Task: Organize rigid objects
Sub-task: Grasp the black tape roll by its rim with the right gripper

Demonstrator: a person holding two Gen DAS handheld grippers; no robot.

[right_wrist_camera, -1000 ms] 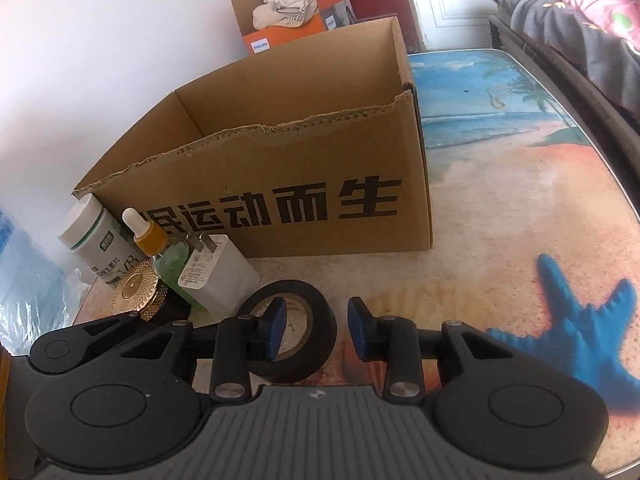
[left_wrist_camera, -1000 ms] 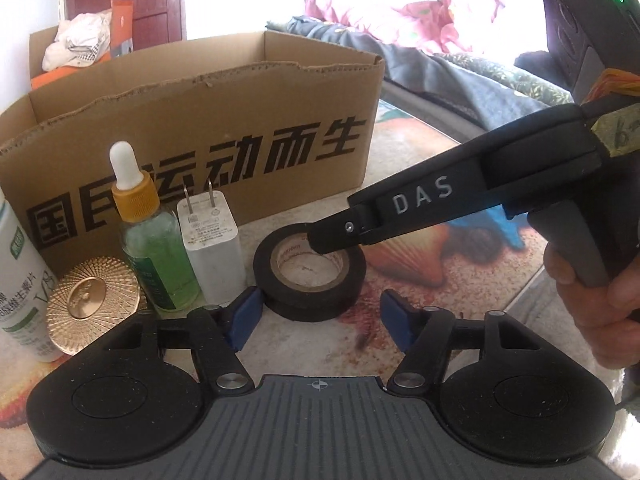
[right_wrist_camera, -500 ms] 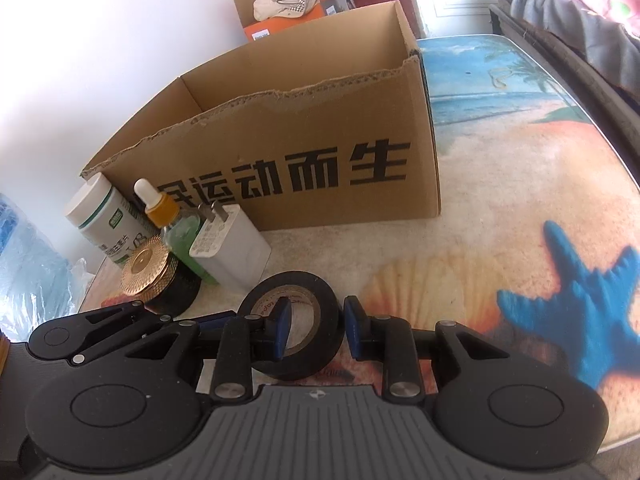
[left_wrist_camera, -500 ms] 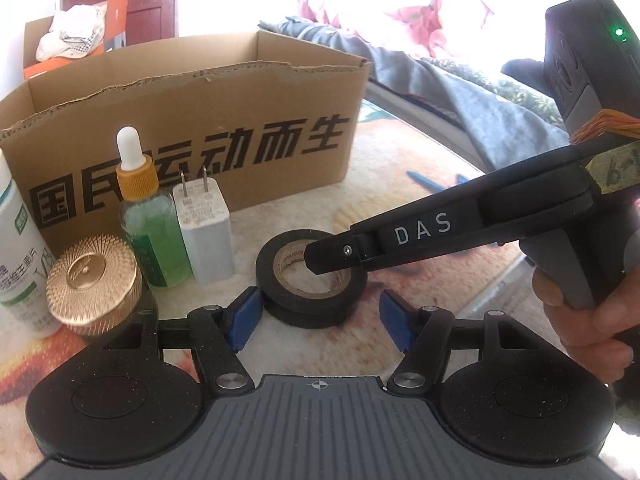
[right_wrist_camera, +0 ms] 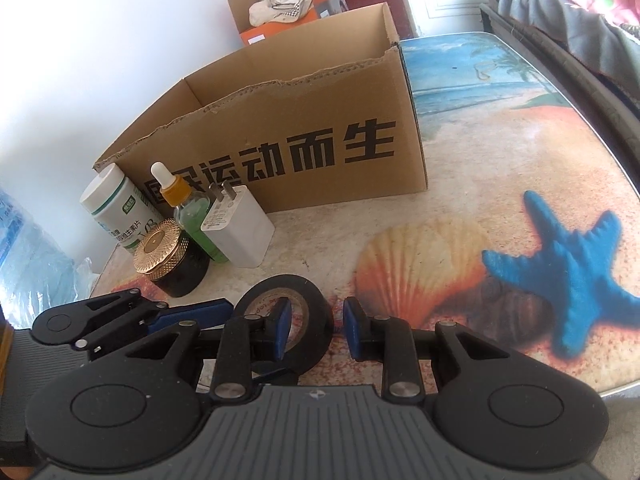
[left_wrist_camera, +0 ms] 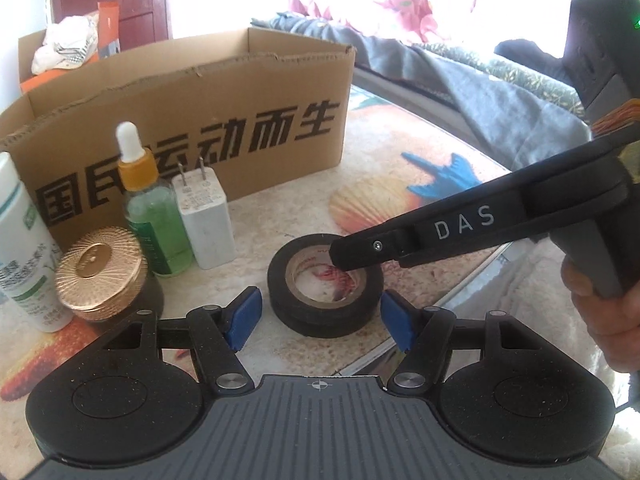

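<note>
Gold-lidded jar [left_wrist_camera: 98, 268], dropper bottle [left_wrist_camera: 156, 224] and charger [left_wrist_camera: 206, 220] crowd the cardboard box [left_wrist_camera: 280, 92]. The black tape roll [left_wrist_camera: 278, 276] now lies farther right of them, flat between the left gripper's [left_wrist_camera: 320, 320] open pads. The right gripper [right_wrist_camera: 314, 326] straddles its wall, jaws narrow; I cannot tell if it pinches. Boxing it likely means clearing the tall front wall.

Behind the cardboard box [right_wrist_camera: 280, 128], a second carton [right_wrist_camera: 264, 12] shows only its top. The box floor is hidden by its front wall. The white bottle [left_wrist_camera: 20, 240] left of it is cut by the frame edge, its label print too small to read.
</note>
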